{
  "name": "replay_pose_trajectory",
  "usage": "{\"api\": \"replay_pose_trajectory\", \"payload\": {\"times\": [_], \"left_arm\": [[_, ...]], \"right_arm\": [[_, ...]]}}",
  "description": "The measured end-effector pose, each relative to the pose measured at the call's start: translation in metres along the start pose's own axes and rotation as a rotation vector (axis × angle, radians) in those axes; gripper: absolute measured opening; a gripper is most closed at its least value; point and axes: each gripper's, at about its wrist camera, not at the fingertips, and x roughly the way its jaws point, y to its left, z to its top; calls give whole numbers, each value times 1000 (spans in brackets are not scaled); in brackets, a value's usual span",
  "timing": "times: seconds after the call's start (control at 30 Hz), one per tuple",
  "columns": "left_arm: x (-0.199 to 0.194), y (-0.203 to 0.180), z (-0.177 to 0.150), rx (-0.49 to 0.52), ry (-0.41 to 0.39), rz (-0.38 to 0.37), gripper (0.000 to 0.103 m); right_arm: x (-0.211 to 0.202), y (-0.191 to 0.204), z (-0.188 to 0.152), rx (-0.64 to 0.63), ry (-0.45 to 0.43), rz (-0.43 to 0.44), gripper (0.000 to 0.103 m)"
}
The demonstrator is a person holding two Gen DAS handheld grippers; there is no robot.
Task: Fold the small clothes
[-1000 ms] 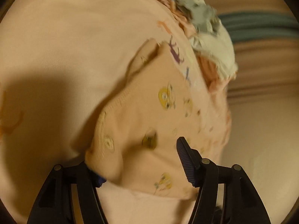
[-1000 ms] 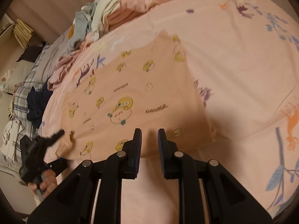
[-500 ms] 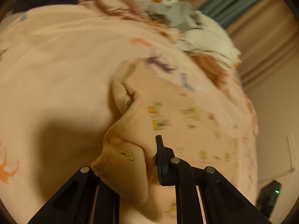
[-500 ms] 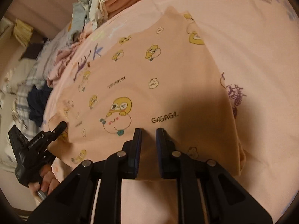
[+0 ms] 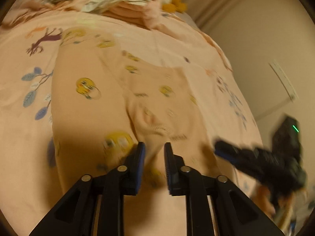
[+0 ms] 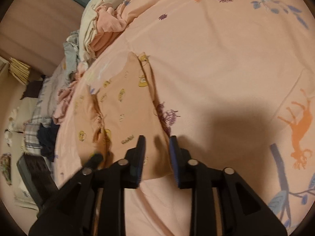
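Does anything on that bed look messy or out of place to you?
Yes. The little peach garment is not flat: a puckered ridge of bunched fabric runs along its folded edge. Behind it, a jumbled heap of clothes sprawls across the pink bedsheet. Nothing looks torn or spilled.

The little top [image 6: 126, 106] is spread out on the bedsheet [image 6: 226, 63], and everything else sits around it. Behind it, at the far end of the bed, there's a pile of clothes [image 6: 98, 31]. Off its left side more laundry [image 6: 45, 118] trails along the bed edge. The right gripper [image 6: 157, 157] hangs over its near hem, the left gripper [image 5: 154, 165] too, further left.
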Motion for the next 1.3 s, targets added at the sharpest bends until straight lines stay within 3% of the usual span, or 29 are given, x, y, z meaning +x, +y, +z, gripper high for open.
{"api": "replay_pose_trajectory", "payload": {"times": [0.03, 0.07, 0.17, 0.27, 0.37, 0.53, 0.67, 0.73, 0.8, 0.87, 1.1, 1.17, 1.23, 1.3], "left_arm": [[-11, -2, -3, 16, 22, -1, 41], [-19, -2, -5, 26, 17, 7, 50], [-45, 2, -15, 64, -68, 61, 51], [-47, 15, -25, 43, -86, 209, 53], [-37, 32, -41, -31, -4, 188, 53], [-27, 39, -53, -72, 23, 178, 53], [-26, 41, -55, -60, 23, 185, 53], [-26, 39, -62, -61, 24, 181, 53], [-24, 42, -62, -68, 19, 171, 53], [-22, 43, -62, -82, 14, 163, 53], [-13, 43, -55, -59, 10, 180, 53], [-13, 38, -60, -79, 0, 189, 53], [-14, 33, -59, -93, -4, 196, 53], [-10, 27, -56, -79, 4, 211, 53]], "right_arm": [[4, 0, 2, 14, 18, 41, 36], [7, 2, 4, 23, 34, 79, 38], [29, 28, 16, -15, 107, 239, 47], [56, 61, 33, -108, 162, 295, 54], [88, 90, 50, -177, 250, 296, 54], [131, 135, 72, -310, 354, 345, 54], [169, 152, 78, -410, 436, 215, 54], [181, 148, 75, -413, 513, 253, 54], [179, 140, 75, -379, 506, 326, 54], [181, 130, 72, -321, 567, 414, 54], [170, 110, 62, -238, 564, 505, 42], [170, 111, 57, -229, 542, 466, 25], [166, 113, 53, -251, 497, 437, 17], [156, 115, 51, -241, 438, 461, 14]]}}
